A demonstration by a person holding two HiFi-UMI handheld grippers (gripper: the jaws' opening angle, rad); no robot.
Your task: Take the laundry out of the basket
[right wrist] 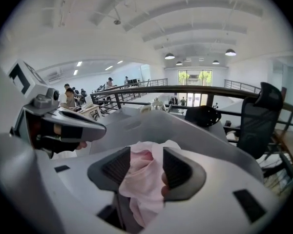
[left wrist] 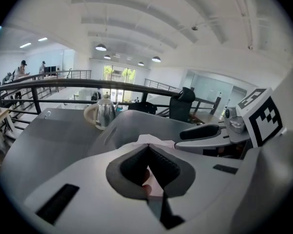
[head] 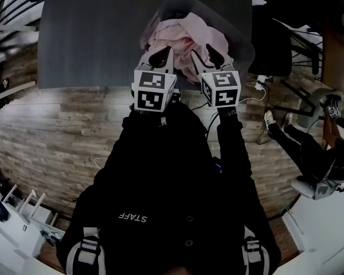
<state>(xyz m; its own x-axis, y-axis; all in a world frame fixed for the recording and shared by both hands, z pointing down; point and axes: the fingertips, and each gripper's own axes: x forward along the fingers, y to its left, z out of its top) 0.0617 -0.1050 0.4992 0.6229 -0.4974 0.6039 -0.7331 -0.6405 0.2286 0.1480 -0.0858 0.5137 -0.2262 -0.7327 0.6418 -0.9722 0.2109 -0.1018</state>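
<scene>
While looking steeply down from the head view, finds a grey basket (head: 236,23) on a dark worktop (head: 86,39), close to its near edge, heaped with pink laundry (head: 186,39) up past the rim. Holds the left tool (head: 160,57) and the right tool (head: 209,55) side by side, near each other but apart, both tilted down at the near side of the heap. Has the left tool's jaws together, tips meeting in a point, with pale cloth just past them; cannot tell whether any of it is pinched. Has the right tool's jaws apart, with a bunched fold of the pink laundry between the pads, lying against the left-hand pad and bulging out below, not squeezed. Shows, in the left gripper view, a steel kettle (left wrist: 105,112) farther back on the worktop, beyond the basket. Shows, in the right gripper view, a dark office chair (right wrist: 259,116) off to the right, beside a black railing (right wrist: 136,89).
</scene>
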